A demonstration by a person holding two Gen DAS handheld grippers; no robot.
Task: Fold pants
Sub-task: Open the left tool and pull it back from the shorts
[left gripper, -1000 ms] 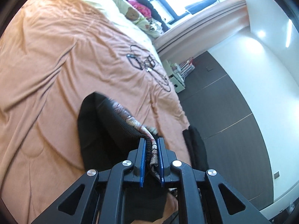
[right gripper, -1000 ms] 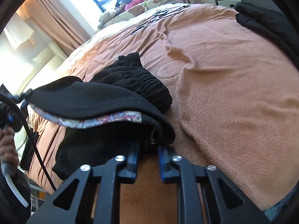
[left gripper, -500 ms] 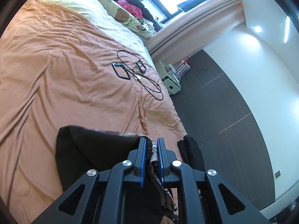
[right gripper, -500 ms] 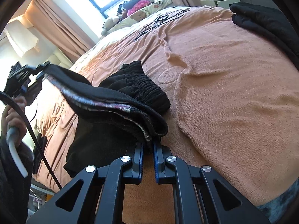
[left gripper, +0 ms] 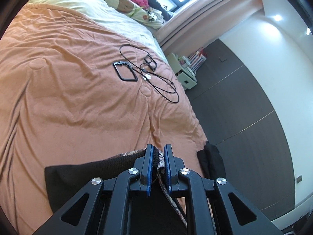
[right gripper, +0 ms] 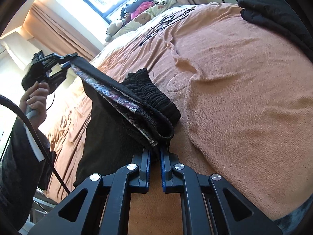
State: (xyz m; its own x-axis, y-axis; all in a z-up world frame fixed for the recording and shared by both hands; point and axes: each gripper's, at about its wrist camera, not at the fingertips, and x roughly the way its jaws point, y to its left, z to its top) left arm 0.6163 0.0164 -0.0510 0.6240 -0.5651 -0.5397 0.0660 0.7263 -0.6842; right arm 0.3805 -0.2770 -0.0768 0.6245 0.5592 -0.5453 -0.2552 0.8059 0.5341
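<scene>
Each hand-held gripper, left [left gripper: 158, 163] and right [right gripper: 155, 157], pinches one end of the black knit pants' [right gripper: 109, 129] hem, which shows a patterned lining. They hang lifted over the orange fleece bed [right gripper: 244, 98], ribbed waistband resting on it; judging so, the fold is mid-way, unlaid.

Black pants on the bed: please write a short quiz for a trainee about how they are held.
1. True or false: the black pants lie flat on the orange blanket.
2. The left gripper is: A) open, B) shut on the pants' hem.
3. What lies on the blanket beyond the pants in the left wrist view?

Key: 1 false, both the left and the right gripper lift one edge. 2 B. 3 A black cable and a black frame.
</scene>
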